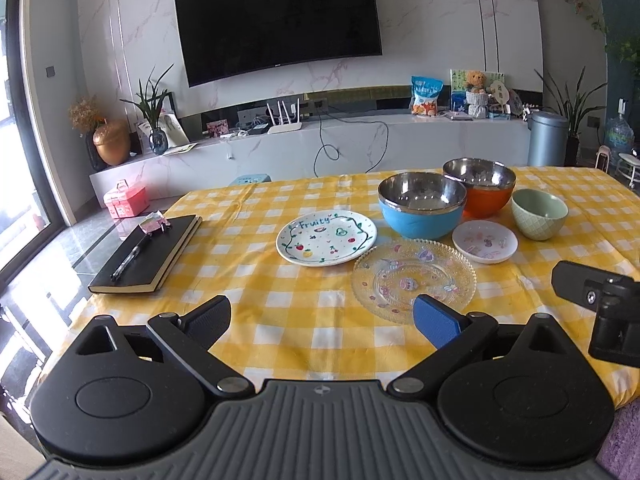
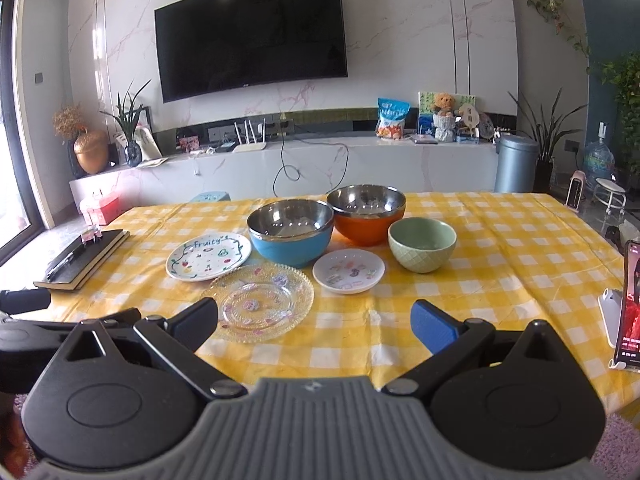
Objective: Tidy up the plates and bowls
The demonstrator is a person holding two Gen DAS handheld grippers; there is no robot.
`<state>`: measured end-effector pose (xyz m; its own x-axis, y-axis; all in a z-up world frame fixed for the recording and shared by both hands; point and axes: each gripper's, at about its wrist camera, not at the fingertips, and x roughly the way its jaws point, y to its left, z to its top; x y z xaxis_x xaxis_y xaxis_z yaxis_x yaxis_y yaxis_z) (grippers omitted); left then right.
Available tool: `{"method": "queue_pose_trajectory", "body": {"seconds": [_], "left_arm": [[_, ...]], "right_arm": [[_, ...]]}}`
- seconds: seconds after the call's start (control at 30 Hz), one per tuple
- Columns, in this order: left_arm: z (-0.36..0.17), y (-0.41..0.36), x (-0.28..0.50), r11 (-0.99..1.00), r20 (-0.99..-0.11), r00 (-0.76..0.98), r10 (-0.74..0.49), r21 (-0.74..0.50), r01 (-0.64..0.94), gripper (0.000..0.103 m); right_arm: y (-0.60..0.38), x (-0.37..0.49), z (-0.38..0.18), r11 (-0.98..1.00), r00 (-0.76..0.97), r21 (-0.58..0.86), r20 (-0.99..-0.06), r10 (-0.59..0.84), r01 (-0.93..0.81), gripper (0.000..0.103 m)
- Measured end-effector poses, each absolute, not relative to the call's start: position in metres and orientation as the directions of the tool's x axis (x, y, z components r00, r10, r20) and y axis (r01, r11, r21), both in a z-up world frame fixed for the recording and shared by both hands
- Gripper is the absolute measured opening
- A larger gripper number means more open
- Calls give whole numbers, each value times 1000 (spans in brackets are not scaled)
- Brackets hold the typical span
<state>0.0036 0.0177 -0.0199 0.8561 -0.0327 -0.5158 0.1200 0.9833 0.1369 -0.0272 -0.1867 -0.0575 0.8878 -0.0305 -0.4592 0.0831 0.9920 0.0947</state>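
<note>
Across the yellow checked tablecloth point(image 2: 500, 248) everything sits ahead of me, untouched, and both my grippers hang over the near edge with nothing in them. Left gripper point(image 1: 324, 320) spread wide, right gripper point(image 2: 316, 324) spread wide too.

Biggest first: the blue bowl point(image 2: 291, 232) and the orange bowl point(image 2: 366, 216), both steel-lined, side by side and touching at the rims. Then the clear glass plate point(image 2: 260, 304), nearest of all, dead ahead and slightly left of my right gripper, slightly right of my left one. It overlaps the edge of the "Fruity" plate point(image 2: 208, 257) behind it. Next down, the green bowl point(image 2: 422, 243), standing apart on the right, and smallest, the little white saucer point(image 2: 349, 271) just in front of the blue bowl.

Count: three bowls, three plates. All round, so no long axis to line up on; only the rim matters.

My call: the glass plate is the natural first pick, with either hand about equally near. The green bowl and saucer favour my right. Off left, one black notebook point(image 1: 148, 254) carrying a pen point(image 1: 128, 258).
</note>
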Motion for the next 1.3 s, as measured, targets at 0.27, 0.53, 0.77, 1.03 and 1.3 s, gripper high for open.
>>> {"method": "queue_pose_trajectory", "body": {"seconds": [0.27, 0.53, 0.77, 1.03, 1.3], "left_arm": [[-22, 33, 26, 994, -553, 829, -85, 15, 113, 103], [-29, 47, 48, 988, -581, 801, -145, -124, 90, 101], [-42, 37, 75, 992, -608, 785, -123, -77, 97, 68], [-59, 29, 100, 995, -603, 792, -96, -51, 82, 61], [-77, 36, 133, 988, -675, 723, -147, -139, 71, 64]], "right_arm": [[-189, -9, -76, 995, 880, 90, -475, 4, 44, 100], [-195, 20, -91, 990, 849, 131, -528, 26, 51, 82], [-204, 52, -107, 986, 822, 151, -569, 22, 78, 59], [-206, 88, -125, 989, 801, 118, -598, 4, 84, 56], [-215, 123, -140, 976, 784, 199, -618, 58, 84, 59]]}}
